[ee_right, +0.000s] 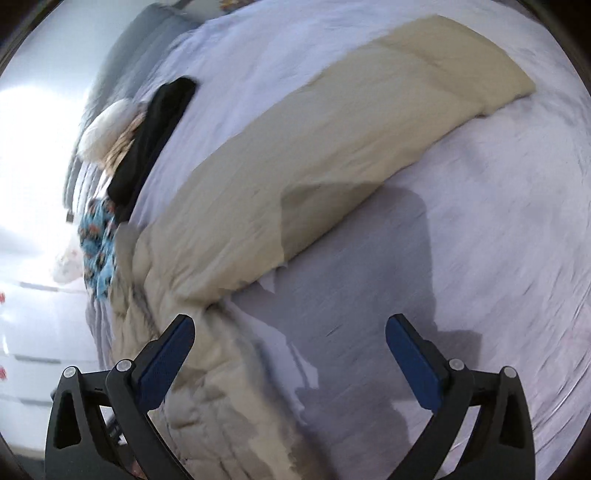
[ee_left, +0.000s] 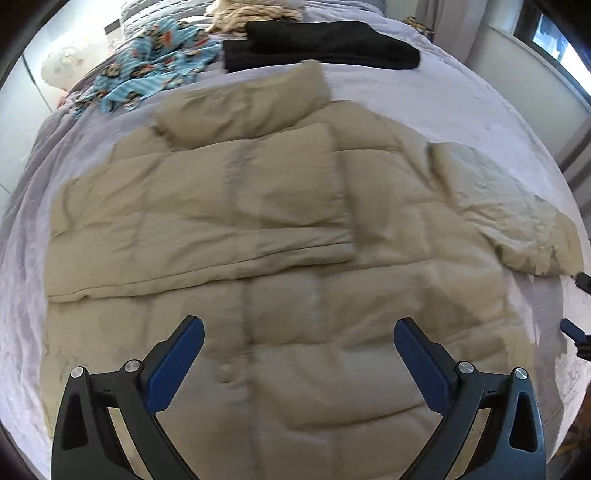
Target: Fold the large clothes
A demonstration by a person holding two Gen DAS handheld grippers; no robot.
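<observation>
Jacket [ee_left: 288, 229] first: it's a big tan puffer spread flat on the bed [ee_left: 424, 96], collar toward the far end. From my left view, one sleeve [ee_left: 207, 210] is already folded in across the chest, lying flat on the body. The other sleeve [ee_right: 369, 122] is stretched straight out onto the sheet, so that one's not done yet. I'd call it maybe a third of the way: one sleeve in, one to go, then the body needs folding over.

My left tool [ee_left: 299, 354] hovers over the lower front of the jacket, fingers spread wide, holding nothing. My right tool [ee_right: 290, 350] is also wide open and empty, hanging over bare sheet just beside the jacket's edge, with the outstretched sleeve ahead of it. The right view is pretty smeared, so I can't tell if it touches fabric.

Further out on the bed: a folded black garment [ee_left: 325, 44] beyond the collar, a blue patterned blanket [ee_left: 147, 70] next to it, and some cream knit thing [ee_left: 251, 16] behind.
</observation>
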